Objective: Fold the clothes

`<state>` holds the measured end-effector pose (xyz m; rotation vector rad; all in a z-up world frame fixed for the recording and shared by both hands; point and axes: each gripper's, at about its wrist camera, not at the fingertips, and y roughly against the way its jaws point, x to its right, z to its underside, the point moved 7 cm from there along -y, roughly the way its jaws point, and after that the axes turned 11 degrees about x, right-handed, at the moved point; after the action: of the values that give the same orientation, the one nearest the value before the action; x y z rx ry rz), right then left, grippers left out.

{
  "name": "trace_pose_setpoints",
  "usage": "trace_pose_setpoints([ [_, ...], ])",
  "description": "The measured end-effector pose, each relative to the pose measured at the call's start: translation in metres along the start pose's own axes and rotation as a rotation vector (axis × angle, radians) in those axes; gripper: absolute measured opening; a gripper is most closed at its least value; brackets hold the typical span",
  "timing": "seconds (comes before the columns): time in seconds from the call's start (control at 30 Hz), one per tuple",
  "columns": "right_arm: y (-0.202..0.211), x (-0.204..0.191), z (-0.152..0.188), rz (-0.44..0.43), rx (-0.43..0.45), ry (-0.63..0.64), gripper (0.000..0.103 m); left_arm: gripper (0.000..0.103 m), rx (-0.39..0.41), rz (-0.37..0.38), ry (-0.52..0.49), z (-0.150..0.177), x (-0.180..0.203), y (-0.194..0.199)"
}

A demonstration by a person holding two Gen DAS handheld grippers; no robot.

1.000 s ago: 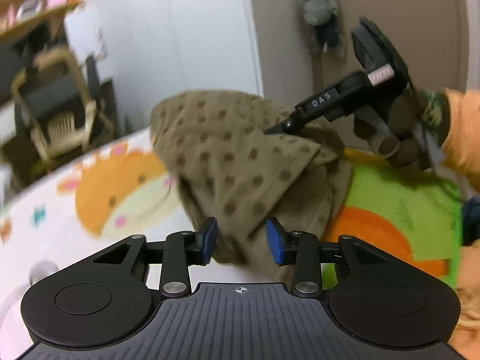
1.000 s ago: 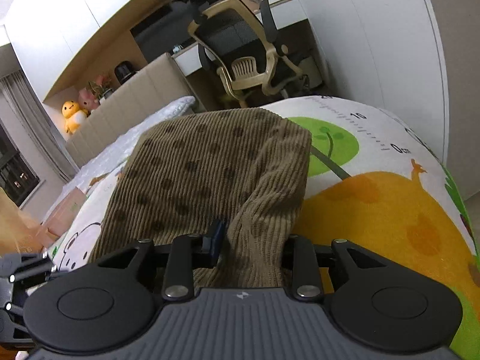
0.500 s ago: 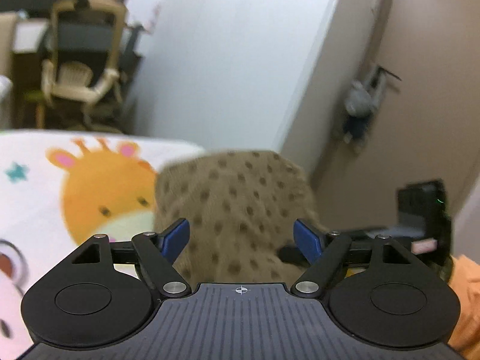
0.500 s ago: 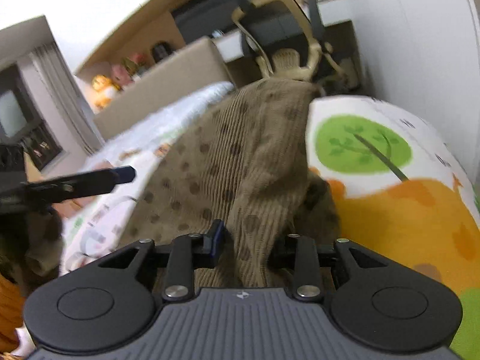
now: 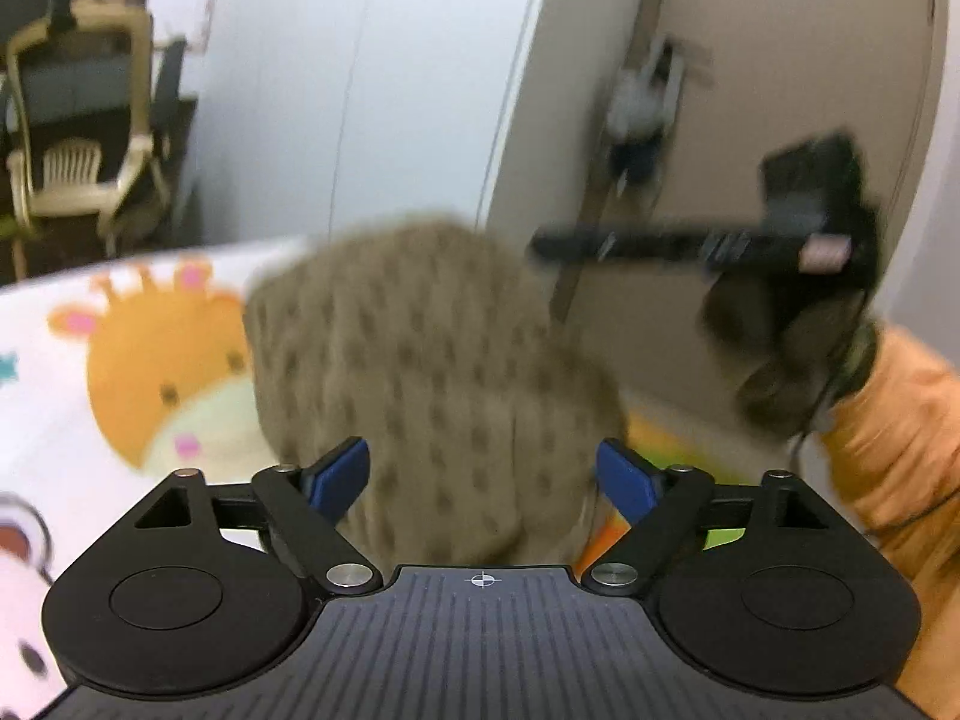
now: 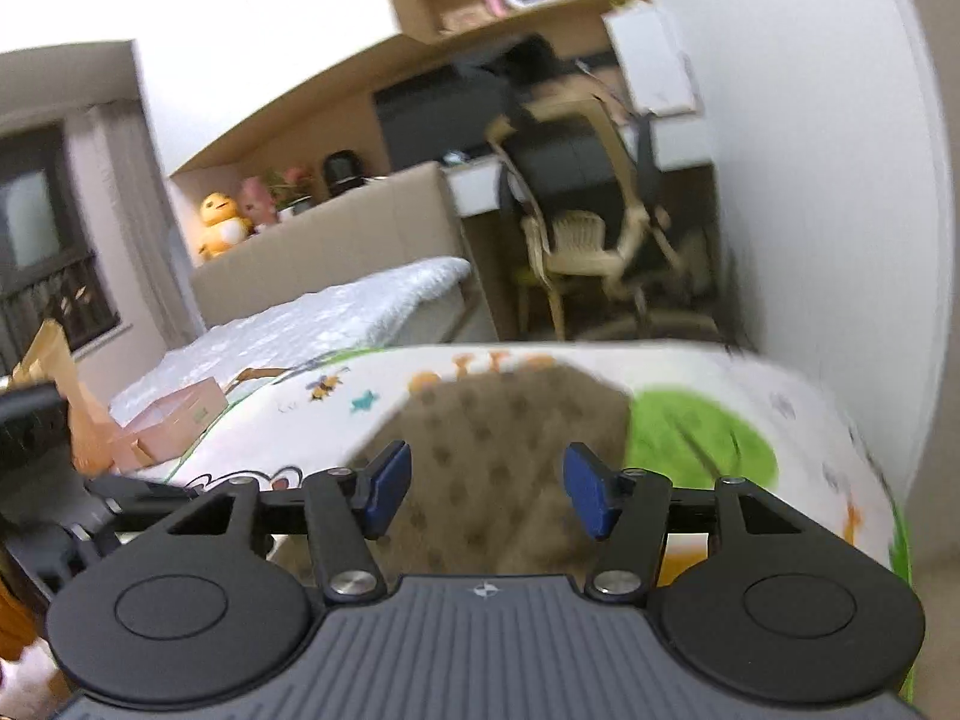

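A brown dotted corduroy garment (image 5: 432, 378) lies folded in a compact pile on the cartoon-print play mat (image 5: 150, 372). My left gripper (image 5: 483, 477) hovers just above its near edge, open, nothing between the blue pads. In the right wrist view the same garment (image 6: 498, 456) rests on the mat (image 6: 708, 432), and my right gripper (image 6: 483, 492) stands open above it, holding nothing. The right gripper (image 5: 540, 249) also shows in the left wrist view, blurred, above and right of the pile, held by a gloved hand (image 5: 780, 360) with an orange sleeve.
A white wall (image 5: 360, 90) and a beige door (image 5: 780, 90) stand close behind the mat. A desk chair (image 6: 588, 228) and a small plastic chair sit beyond the mat's far edge. A bed (image 6: 312, 318) and a pink box (image 6: 180, 414) lie to the left.
Both grippers have opened and let go of the garment, which now lies on the mat. The right gripper has lifted up and away; both views show motion blur.
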<state>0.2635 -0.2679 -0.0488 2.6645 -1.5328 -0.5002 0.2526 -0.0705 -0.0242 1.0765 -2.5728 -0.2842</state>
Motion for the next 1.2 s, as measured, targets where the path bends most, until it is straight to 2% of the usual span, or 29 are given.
trace_pose_setpoints([
  [0.1, -0.039, -0.009, -0.007, -0.004, -0.012, 0.113, 0.057, 0.09, 0.104, -0.01, 0.045, -0.033, -0.011, -0.003],
  [0.17, -0.072, -0.003, 0.0, 0.034, -0.064, 0.161, 0.057, 0.09, 0.147, -0.01, 0.094, -0.05, -0.021, -0.02],
  [0.23, -0.106, 0.011, 0.019, 0.081, -0.159, 0.14, 0.057, 0.09, 0.155, 0.011, 0.145, -0.058, -0.03, -0.045],
  [0.3, -0.124, 0.023, 0.034, 0.103, -0.221, 0.086, 0.058, 0.09, 0.114, 0.002, 0.192, -0.055, -0.043, -0.076],
  [0.37, -0.119, 0.029, 0.036, 0.11, -0.216, 0.06, 0.061, 0.09, 0.052, -0.033, 0.25, -0.047, -0.06, -0.1],
  [0.47, -0.097, 0.032, 0.031, 0.121, -0.188, 0.054, 0.063, 0.089, 0.005, -0.055, 0.334, -0.031, -0.086, -0.118],
  [0.57, -0.058, 0.018, 0.029, 0.058, -0.162, 0.045, 0.065, 0.09, 0.012, -0.03, 0.385, -0.024, -0.096, -0.119],
  [0.63, -0.046, 0.004, 0.045, 0.025, -0.199, 0.059, 0.065, 0.091, 0.007, -0.023, 0.396, -0.02, -0.102, -0.125],
  [0.73, -0.044, -0.01, 0.077, 0.029, -0.276, 0.15, 0.068, 0.09, -0.001, -0.03, 0.373, -0.016, -0.105, -0.132],
  [0.83, -0.044, -0.018, 0.089, 0.055, -0.281, 0.263, 0.073, 0.09, 0.009, -0.047, 0.349, -0.019, -0.104, -0.125],
  [0.93, -0.036, -0.026, 0.079, 0.056, -0.248, 0.312, 0.073, 0.09, 0.021, -0.103, 0.309, -0.026, -0.096, -0.1],
  [1.0, -0.025, -0.035, 0.071, 0.048, -0.213, 0.356, 0.073, 0.09, 0.027, -0.147, 0.21, -0.022, -0.084, -0.073],
  [1.13, -0.002, -0.055, 0.073, 0.065, -0.175, 0.447, 0.069, 0.09, 0.0, -0.208, -0.063, 0.006, -0.045, -0.025],
  [1.2, 0.002, -0.063, 0.083, 0.074, -0.187, 0.497, 0.066, 0.09, -0.022, -0.23, -0.145, 0.02, -0.033, -0.02],
])
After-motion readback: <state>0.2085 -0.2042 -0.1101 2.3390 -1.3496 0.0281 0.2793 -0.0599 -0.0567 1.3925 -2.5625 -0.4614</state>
